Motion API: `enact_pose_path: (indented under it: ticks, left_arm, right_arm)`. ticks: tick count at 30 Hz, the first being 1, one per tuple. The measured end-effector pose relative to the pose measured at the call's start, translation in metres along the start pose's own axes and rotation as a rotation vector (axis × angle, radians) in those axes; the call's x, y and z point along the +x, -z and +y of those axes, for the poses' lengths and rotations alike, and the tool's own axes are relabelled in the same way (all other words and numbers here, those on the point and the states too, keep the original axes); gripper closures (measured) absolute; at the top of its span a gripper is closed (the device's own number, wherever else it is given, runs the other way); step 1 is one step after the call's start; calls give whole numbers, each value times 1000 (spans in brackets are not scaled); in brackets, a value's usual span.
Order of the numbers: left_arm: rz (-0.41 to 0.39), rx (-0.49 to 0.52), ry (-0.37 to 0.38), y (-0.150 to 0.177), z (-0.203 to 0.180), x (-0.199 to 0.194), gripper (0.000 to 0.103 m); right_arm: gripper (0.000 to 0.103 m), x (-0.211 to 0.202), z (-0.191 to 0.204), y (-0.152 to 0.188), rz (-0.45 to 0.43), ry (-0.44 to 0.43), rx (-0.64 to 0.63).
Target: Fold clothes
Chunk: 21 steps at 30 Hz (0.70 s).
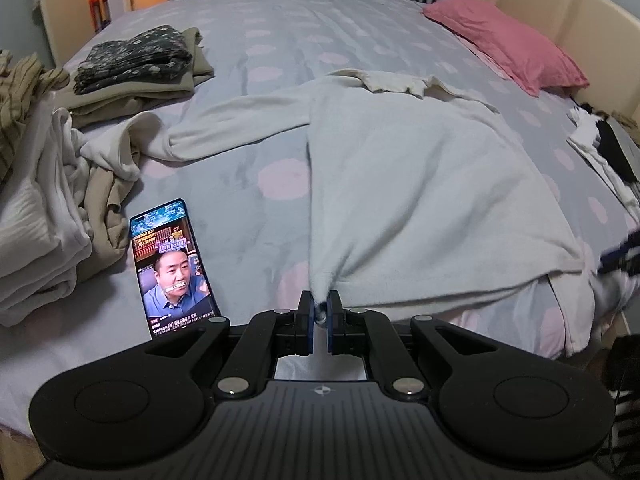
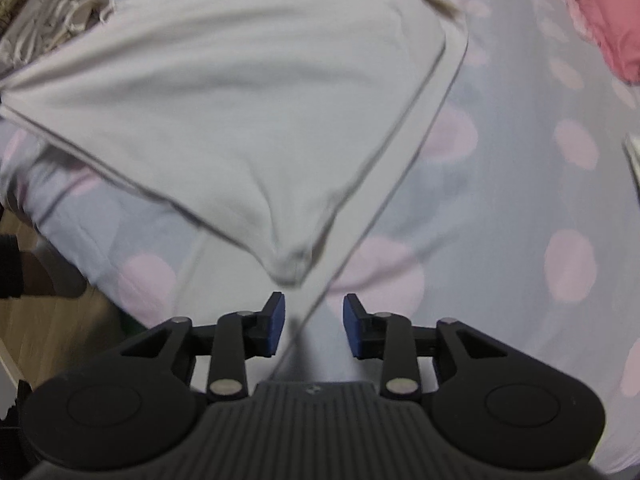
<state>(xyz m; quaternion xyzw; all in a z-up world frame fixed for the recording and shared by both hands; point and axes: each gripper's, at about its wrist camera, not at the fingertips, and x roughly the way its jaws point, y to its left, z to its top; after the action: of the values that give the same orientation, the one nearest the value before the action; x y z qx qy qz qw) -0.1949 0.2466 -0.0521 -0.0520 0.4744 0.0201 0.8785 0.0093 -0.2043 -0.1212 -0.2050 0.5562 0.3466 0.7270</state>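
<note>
A white long-sleeved top (image 1: 400, 176) lies spread on the bed, collar toward the far side and one sleeve (image 1: 192, 140) stretched out to the left. My left gripper (image 1: 319, 312) is shut on the top's near left hem corner, the cloth bunched between its blue pads. In the right wrist view the same white top (image 2: 240, 120) fills the upper frame, its near right hem corner (image 2: 290, 268) just beyond my right gripper (image 2: 314, 322), which stands open with nothing between its fingers. That right gripper shows as a dark blur (image 1: 620, 256) at the left view's right edge.
A lit phone (image 1: 172, 264) lies on the bed left of my left gripper. Unfolded light clothes (image 1: 44, 208) heap at the left; a folded stack (image 1: 136, 68) sits farther back. A pink pillow (image 1: 508, 40) lies by the headboard. Wooden floor (image 2: 48, 312) shows beside the bed.
</note>
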Motion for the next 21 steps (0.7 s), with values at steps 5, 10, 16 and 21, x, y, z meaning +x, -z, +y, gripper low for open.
enact_pose_path:
  ticks: [5,10,16,21]
  left_arm:
    - [2,-15,-2,0,1,7,99]
    - [4,-30,-3,1,2,14,99]
    - [15,-38,-6,3,1,20,99]
    - [17,-26,-3,4,-2,20,99]
  right_arm:
    - [68,18,-5,12,66,-104,83]
    - [68,28,2,12,88,-108,65]
    - [101,24,10,14,69,-113,19]
    - [101,4,6,9,72,-62,-44]
